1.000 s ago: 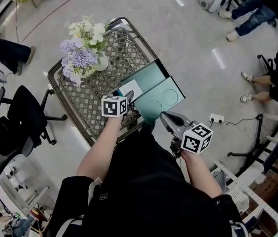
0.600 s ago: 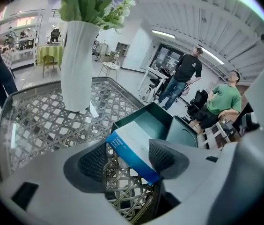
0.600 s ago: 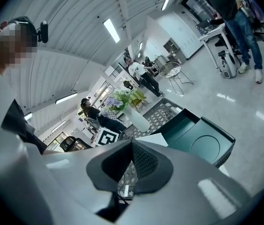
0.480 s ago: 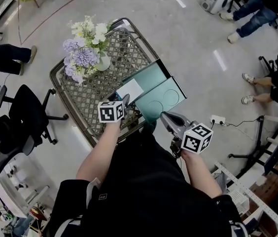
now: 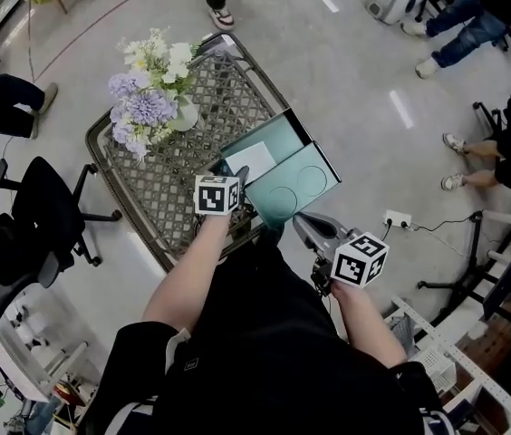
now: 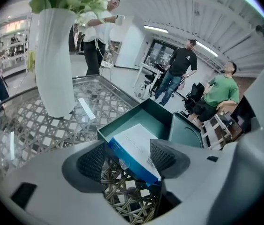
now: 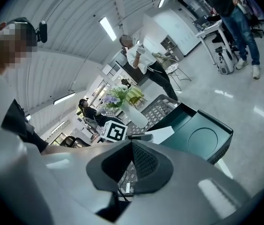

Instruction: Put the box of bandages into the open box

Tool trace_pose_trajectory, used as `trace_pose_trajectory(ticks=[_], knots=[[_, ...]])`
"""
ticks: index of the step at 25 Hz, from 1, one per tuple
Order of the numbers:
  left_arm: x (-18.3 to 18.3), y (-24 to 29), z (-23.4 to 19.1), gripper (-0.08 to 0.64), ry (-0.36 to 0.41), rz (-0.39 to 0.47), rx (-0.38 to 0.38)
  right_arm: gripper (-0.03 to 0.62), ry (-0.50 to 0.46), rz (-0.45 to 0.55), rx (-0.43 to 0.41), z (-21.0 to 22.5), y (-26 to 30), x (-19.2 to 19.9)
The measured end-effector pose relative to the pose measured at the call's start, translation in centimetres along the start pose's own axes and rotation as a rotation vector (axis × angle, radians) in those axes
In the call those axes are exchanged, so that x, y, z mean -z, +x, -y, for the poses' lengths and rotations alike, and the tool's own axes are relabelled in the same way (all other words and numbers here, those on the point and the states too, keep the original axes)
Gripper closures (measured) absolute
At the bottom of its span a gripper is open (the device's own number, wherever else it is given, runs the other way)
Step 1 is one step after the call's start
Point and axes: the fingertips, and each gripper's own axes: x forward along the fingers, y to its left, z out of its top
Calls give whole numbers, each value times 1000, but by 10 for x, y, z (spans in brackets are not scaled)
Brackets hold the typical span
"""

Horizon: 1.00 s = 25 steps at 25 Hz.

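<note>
The flat white-topped, blue-sided box of bandages [image 6: 134, 146] lies at the centre of the head view. Its far end is over the tray of the teal cardboard open box [image 5: 274, 134], and its near end is still between the jaws of my left gripper [image 6: 128, 157]. Those jaws are opening and now stand about as wide as they go, wider than a second ago. The ribbed pads look just clear of the box's sides, so I judge I am letting it go rather than holding it. Compared with a moment ago, the box also sits slightly further toward the tray. The placement looks nearly done, though I cannot tell whether the box lies flat inside or leans on the near wall. My right gripper [image 7: 132, 161] hangs at the lower right of the head view, jaws together and holding nothing. The teal box's hinged lid [image 5: 299, 184] lies open to the right. Everything rests on a rounded table with a grey woven lattice top [image 5: 160, 188], which carries a white vase of purple and white flowers [image 5: 151, 98] at its upper left. Around it is polished grey floor, with a black office chair [image 5: 29, 216] at the left, a white power strip [image 5: 399, 217] at the right, seated people at the upper right, and a walker's legs newly at the top edge.
</note>
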Motion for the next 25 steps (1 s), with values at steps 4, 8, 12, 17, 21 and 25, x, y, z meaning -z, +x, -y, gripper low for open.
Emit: trace_pose_trajectory(ticks=[4, 8, 12, 17, 21, 25], knots=[[6, -13, 1, 275, -22, 26, 19, 581, 15, 0, 6, 5, 0, 3], [16, -14, 10, 276, -57, 16, 78, 581, 23, 0, 1, 3, 2, 3], [11, -10, 21, 276, -36, 13, 105, 581, 22, -4, -2, 2, 3, 3], [7, -1, 30, 278, 13, -10, 129, 581, 34, -7, 10, 5, 2, 7], [-1, 6, 42, 278, 54, -27, 184, 581, 40, 0, 14, 6, 1, 6], [-9, -2, 42, 278, 41, -2, 194, 581, 37, 7, 7, -1, 1, 4]])
